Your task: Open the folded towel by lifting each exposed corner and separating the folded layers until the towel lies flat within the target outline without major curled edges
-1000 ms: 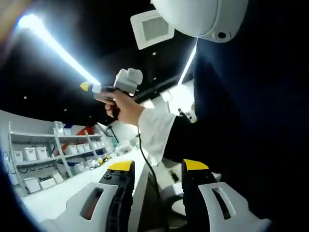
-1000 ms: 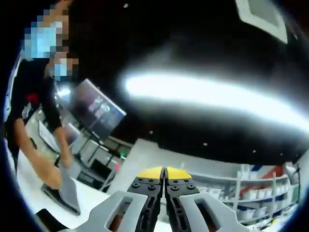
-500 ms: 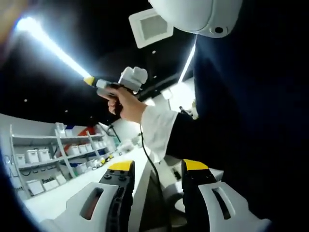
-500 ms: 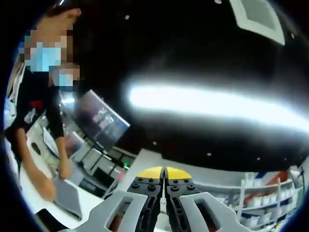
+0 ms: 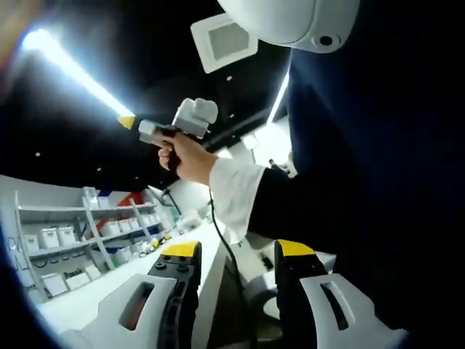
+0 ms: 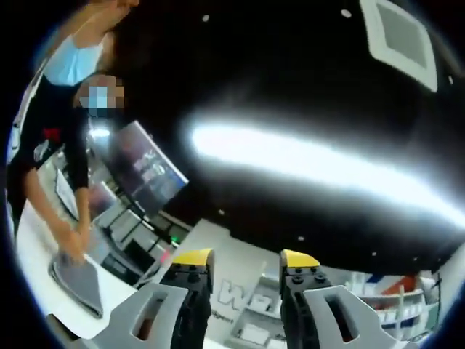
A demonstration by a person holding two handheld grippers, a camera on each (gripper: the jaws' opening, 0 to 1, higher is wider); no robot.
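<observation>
**Both grippers aloft, towel work not begun**

Dark ceiling fills most of both views, crossed by a long light strip and broken by a square vent. Below it runs a white room with shelves of white boxes along the far wall and a white counter stretching away.

Left gripper points upward and away from any work surface, its yellow-tipped jaws standing apart with nothing between them. Beyond it, to the left of the holder's dark clothing, a hand with a white cuff holds the right gripper up high, level with the light strip.

In the right gripper view, the right gripper likewise aims at the ceiling; its jaws are parted and hold nothing. At the far left of that view another person leans over a white table with a hand on a grey folded cloth. It may be the towel, but I cannot tell; no target outline can be made out.

By my judgement the task has not started: neither gripper is near a towel, no corner is lifted, no layer separated. All of the unfolding and flattening is left, and both grippers must first be brought down to the table.
</observation>
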